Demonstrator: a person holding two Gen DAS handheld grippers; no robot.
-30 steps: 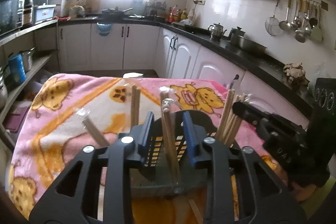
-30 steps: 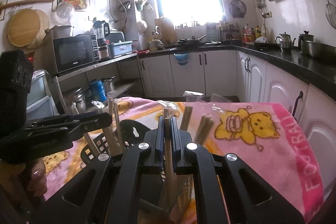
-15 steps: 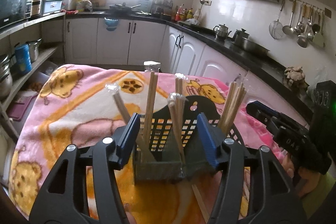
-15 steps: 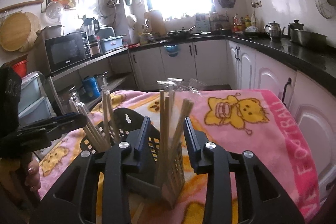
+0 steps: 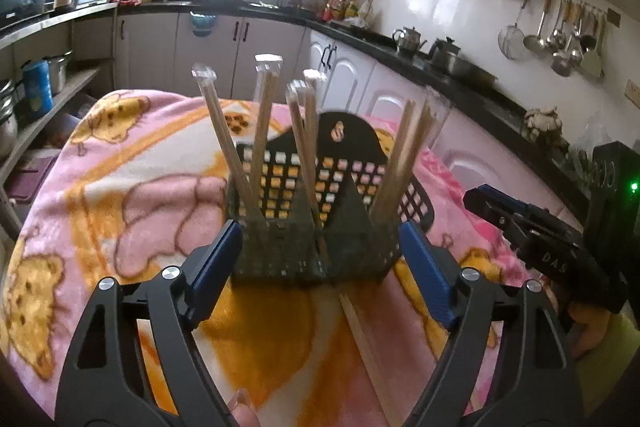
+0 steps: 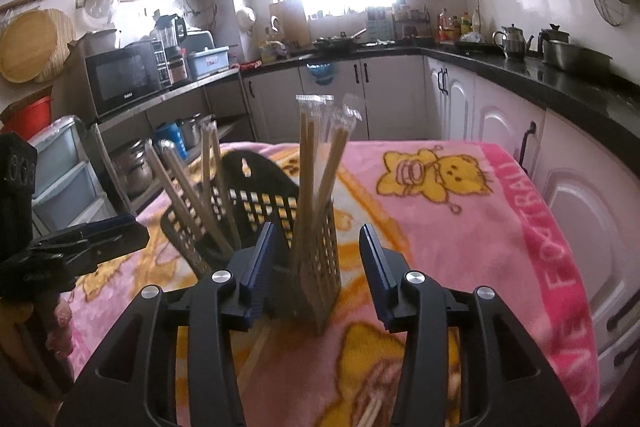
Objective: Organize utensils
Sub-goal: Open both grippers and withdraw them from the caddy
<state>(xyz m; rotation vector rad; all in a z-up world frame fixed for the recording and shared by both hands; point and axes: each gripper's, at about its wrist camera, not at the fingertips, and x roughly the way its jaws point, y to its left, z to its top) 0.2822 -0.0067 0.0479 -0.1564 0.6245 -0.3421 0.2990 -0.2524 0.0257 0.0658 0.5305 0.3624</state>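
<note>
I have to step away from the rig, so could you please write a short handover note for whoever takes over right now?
Left gripper: open, empty, in front of the black utensil basket.
Right gripper: open, empty, close to the basket's near corner.
The basket stands on the pink blanket.
Done: several wrapped chopstick pairs stand in the basket's compartments.
Left: one loose chopstick lies on the blanket in front of the basket; it probably goes in next.

Both close, low over the blanket (image 5: 100, 195), facing the window — left wrist from the holder's (image 5: 312, 211) front, right wrist angled from its right; holder (image 6: 280, 219) shared.
</note>
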